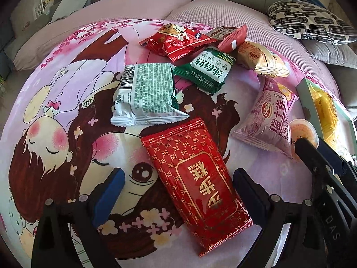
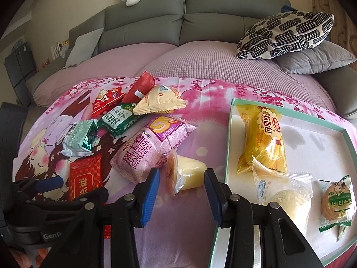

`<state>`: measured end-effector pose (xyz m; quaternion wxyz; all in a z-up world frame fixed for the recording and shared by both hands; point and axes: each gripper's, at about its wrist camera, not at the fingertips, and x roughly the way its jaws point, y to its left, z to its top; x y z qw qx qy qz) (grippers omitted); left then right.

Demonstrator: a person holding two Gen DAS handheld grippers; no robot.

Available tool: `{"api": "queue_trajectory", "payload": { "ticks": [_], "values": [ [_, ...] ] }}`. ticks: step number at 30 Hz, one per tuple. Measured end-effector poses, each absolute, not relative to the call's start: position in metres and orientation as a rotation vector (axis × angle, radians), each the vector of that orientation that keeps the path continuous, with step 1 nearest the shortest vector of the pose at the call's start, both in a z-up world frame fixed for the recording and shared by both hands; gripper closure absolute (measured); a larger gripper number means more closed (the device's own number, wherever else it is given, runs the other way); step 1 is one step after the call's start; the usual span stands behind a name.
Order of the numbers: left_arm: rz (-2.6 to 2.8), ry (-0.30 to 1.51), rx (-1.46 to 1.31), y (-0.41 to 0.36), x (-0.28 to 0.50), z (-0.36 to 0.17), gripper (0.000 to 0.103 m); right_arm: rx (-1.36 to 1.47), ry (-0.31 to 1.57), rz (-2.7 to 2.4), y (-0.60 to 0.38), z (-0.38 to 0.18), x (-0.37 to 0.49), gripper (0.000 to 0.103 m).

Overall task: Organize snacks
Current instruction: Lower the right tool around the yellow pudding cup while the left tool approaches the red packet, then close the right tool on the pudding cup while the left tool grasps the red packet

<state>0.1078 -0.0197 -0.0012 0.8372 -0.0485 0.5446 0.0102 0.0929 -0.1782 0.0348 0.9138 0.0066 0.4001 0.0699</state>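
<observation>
Snack packets lie on a pink cartoon cloth. My left gripper (image 1: 178, 189) is open, its fingers either side of a red gold-patterned packet (image 1: 194, 172), also in the right wrist view (image 2: 84, 178). My right gripper (image 2: 181, 189) is open around a yellow jelly cup (image 2: 185, 176), not closed on it. A pink Swiss roll packet (image 2: 147, 151) lies just left of the cup. A teal-rimmed white tray (image 2: 229, 134) on the right holds a yellow bread packet (image 2: 261, 138), a clear-wrapped cake (image 2: 287, 198) and a green-wrapped biscuit (image 2: 337, 201).
Further back lie a silver-green packet (image 1: 147, 93), a green biscuit packet (image 1: 207, 71), red packets (image 1: 180, 40) and a cream packet (image 2: 158, 100). A grey sofa (image 2: 200, 26) with a patterned cushion (image 2: 285, 35) stands behind.
</observation>
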Motion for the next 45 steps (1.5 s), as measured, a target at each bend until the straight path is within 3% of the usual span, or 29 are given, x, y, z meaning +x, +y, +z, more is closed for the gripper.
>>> {"api": "queue_trajectory", "payload": {
  "ticks": [10,22,30,34,45],
  "values": [
    [0.0,1.141,-0.115,-0.001,0.093,0.013,0.028,-0.046,0.808,0.092,-0.171,0.031,0.105,0.057],
    [0.001,1.144,-0.127,0.004,0.091,0.016,0.029,0.002,0.893,0.159,-0.167,0.025,0.106,0.055],
    [0.017,1.143,-0.104,-0.001,0.093,0.012,0.03,0.003,0.899,0.16,-0.162,0.02,0.106,0.061],
    [0.015,1.131,-0.096,-0.005,0.093,0.015,0.044,0.024,0.907,0.162,-0.164,0.023,0.105,0.063],
    [0.005,1.103,-0.131,-0.002,0.093,0.026,0.058,0.047,0.903,0.13,-0.17,0.043,0.097,0.063]
  ]
}}
